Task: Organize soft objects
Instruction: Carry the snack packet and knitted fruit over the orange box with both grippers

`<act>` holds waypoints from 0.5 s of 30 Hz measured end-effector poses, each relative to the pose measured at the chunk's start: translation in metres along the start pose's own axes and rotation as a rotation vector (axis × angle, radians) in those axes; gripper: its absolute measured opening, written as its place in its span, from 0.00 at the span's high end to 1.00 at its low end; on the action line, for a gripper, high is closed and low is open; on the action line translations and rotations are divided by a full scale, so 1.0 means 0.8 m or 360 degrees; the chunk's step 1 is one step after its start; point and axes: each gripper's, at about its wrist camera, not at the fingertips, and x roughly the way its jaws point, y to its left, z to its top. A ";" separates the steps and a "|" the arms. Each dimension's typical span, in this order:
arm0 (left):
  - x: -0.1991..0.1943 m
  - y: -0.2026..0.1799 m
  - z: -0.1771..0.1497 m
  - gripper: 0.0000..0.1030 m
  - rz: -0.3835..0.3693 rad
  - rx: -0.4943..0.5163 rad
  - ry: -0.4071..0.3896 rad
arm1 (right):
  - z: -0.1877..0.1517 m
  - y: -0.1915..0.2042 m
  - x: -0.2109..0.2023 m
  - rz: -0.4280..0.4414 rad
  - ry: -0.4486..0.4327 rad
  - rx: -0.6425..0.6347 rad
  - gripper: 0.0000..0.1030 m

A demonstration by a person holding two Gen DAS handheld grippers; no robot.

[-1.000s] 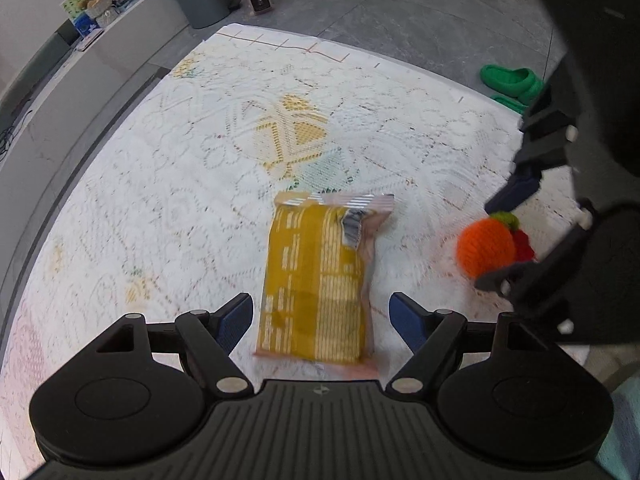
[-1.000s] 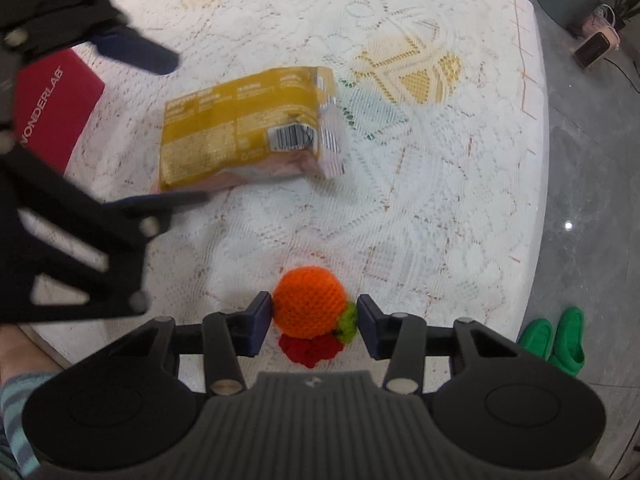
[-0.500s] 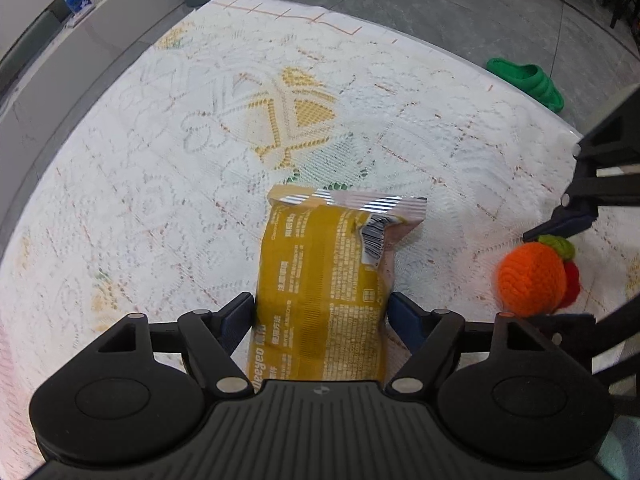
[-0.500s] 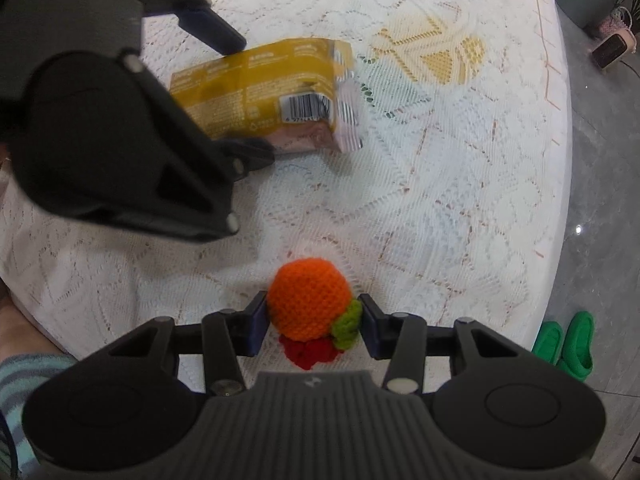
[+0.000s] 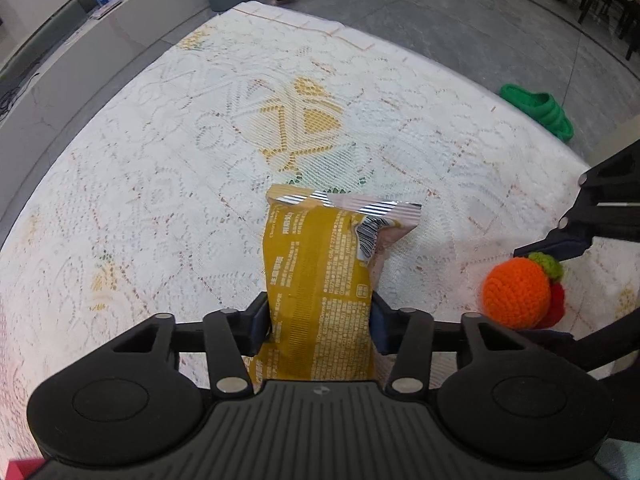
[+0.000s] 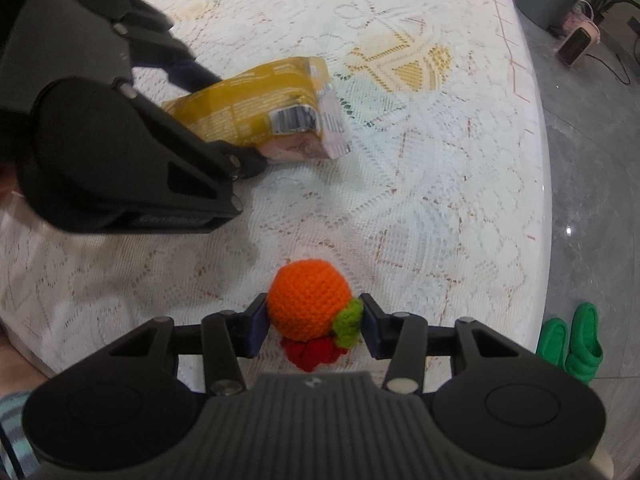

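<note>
Both hand-held gripper point(image 5: 320, 322) pads pinch the yellow packet point(image 5: 320, 280).

grey tiled floor point(image 5: 460, 12), lace tablecloth point(image 5: 160, 184)

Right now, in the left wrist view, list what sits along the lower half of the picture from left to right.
Left gripper, its jaws having just closed onto the yellow foil snack packet → orange crocheted ball with green and red trim → right gripper around that ball, over the white lace tablecloth.
</note>
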 end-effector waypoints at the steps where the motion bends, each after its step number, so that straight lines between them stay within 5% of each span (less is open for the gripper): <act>1: -0.005 0.000 -0.002 0.49 -0.0007 -0.0010 -0.0017 | 0.003 0.004 -0.003 -0.0004 -0.0003 0.0013 0.55; 15: -0.102 -0.008 -0.093 0.49 -0.0001 -0.0285 0.0016 | -0.037 0.036 -0.046 0.0062 -0.0236 0.0177 0.56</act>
